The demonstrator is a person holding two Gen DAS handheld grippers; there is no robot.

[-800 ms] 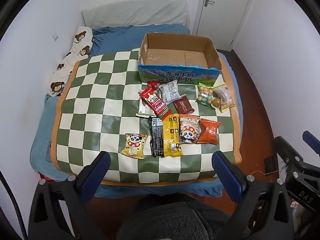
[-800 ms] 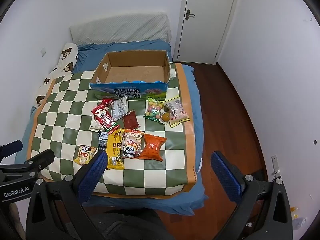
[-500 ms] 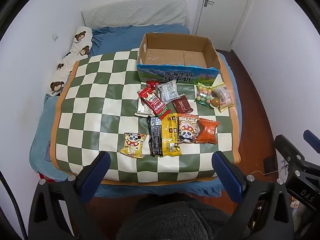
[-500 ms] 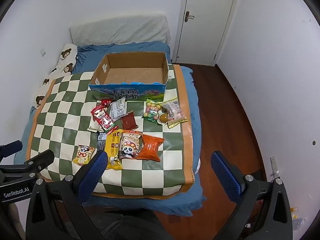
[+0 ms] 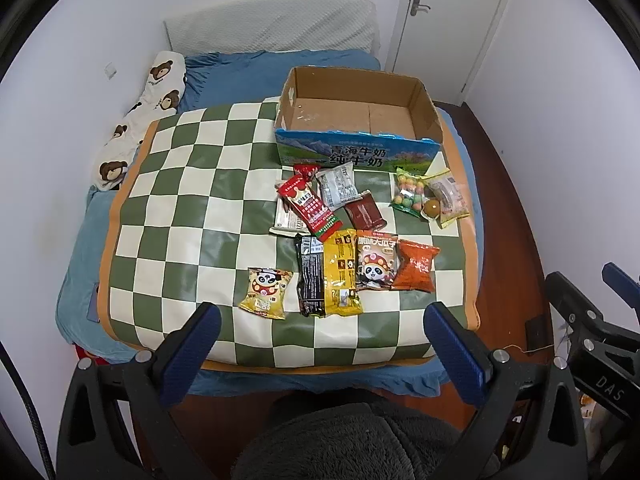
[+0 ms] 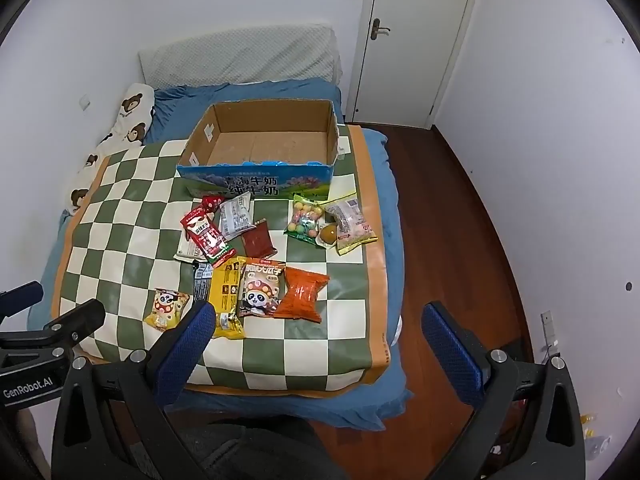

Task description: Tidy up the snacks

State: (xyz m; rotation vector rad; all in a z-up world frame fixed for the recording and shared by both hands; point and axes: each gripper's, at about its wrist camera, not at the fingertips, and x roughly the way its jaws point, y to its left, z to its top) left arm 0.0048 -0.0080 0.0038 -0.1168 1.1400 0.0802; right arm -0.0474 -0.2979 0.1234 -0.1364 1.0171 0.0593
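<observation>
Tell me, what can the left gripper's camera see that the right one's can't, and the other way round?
Only the left wrist view shows the right gripper from the side, at its right edge.

Only the right wrist view shows the left gripper from the side, plus a wall socket low on the right-hand wall.

Both show the empty cardboard box, the snack packets, such as the orange packet, on the checkered mat, and the white door.

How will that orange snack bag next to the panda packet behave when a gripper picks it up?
The orange snack bag looks puffed and crinkly, so it is probably light and will give under the pads. Its glossy film may slip. It overlaps the panda packet, which could shift along with it.
</observation>
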